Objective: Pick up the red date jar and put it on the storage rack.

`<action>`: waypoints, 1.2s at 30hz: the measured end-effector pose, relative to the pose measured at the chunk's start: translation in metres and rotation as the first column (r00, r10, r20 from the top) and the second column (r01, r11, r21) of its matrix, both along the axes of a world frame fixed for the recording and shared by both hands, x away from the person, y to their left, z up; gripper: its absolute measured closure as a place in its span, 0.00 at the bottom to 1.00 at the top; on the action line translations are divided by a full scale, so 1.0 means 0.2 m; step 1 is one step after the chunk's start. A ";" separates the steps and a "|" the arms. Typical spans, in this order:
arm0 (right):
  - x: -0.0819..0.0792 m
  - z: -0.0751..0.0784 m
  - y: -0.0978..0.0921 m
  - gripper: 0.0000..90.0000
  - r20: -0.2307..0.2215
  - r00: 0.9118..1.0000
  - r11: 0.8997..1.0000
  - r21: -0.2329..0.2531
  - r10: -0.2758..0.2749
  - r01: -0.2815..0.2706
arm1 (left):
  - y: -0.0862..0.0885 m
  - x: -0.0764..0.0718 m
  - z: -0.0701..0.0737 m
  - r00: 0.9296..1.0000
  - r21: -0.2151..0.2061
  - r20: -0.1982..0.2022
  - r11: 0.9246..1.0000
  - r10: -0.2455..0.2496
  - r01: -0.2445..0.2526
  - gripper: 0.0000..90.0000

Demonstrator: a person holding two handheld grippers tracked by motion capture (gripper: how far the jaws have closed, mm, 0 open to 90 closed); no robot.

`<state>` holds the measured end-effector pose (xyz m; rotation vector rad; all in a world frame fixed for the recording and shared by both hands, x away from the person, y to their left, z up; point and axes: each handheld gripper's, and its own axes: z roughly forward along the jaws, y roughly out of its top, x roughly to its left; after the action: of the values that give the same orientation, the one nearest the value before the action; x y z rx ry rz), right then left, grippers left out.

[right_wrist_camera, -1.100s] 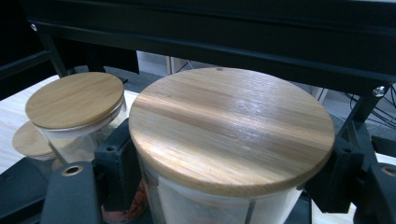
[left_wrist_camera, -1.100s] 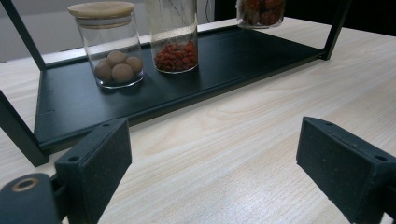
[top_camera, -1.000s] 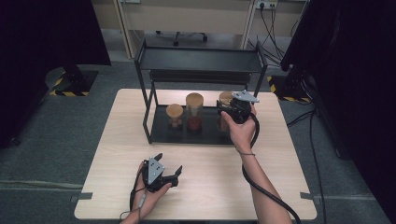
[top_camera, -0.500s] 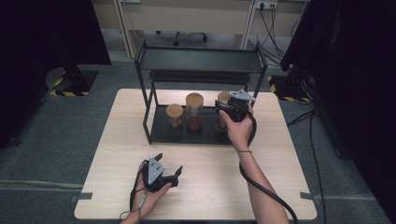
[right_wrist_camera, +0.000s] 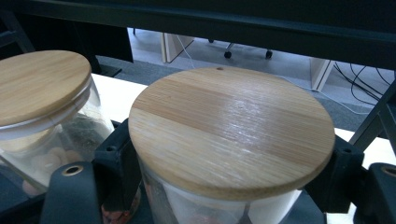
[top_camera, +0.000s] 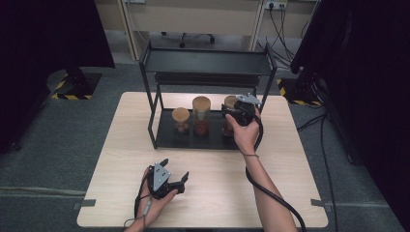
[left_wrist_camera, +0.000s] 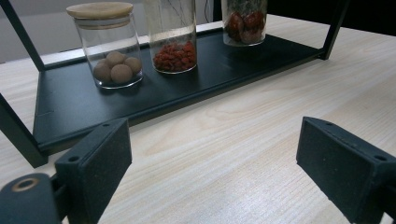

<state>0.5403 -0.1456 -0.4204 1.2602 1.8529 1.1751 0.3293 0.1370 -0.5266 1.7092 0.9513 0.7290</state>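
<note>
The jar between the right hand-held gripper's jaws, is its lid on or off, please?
On: the bamboo lid sits flat atop the jar, covering its mouth.

No legible text, label or number anywhere.

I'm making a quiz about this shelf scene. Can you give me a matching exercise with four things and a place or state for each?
Things:
1. short jar
2. tall jar
3. right gripper
4. left gripper

Places or states:
A. open, over the bare table
B. fingers either side of the rightmost jar below its wooden lid
C. left end of the rack's lower tray, holding brown balls
D. middle of the tray, holding red pieces

Pairs: 1-C, 2-D, 3-B, 4-A
</note>
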 end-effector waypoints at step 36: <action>0.04 -0.05 0.03 0.28 -0.004 1.000 1.000 -0.013 -0.006 0.005 | 0.00 0.00 0.00 1.000 0.001 0.000 1.000 -0.003 0.003 0.11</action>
<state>0.5474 -0.1404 -0.4302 1.2607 1.8564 1.1560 0.3295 0.1371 -0.5265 1.7111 0.9478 0.7277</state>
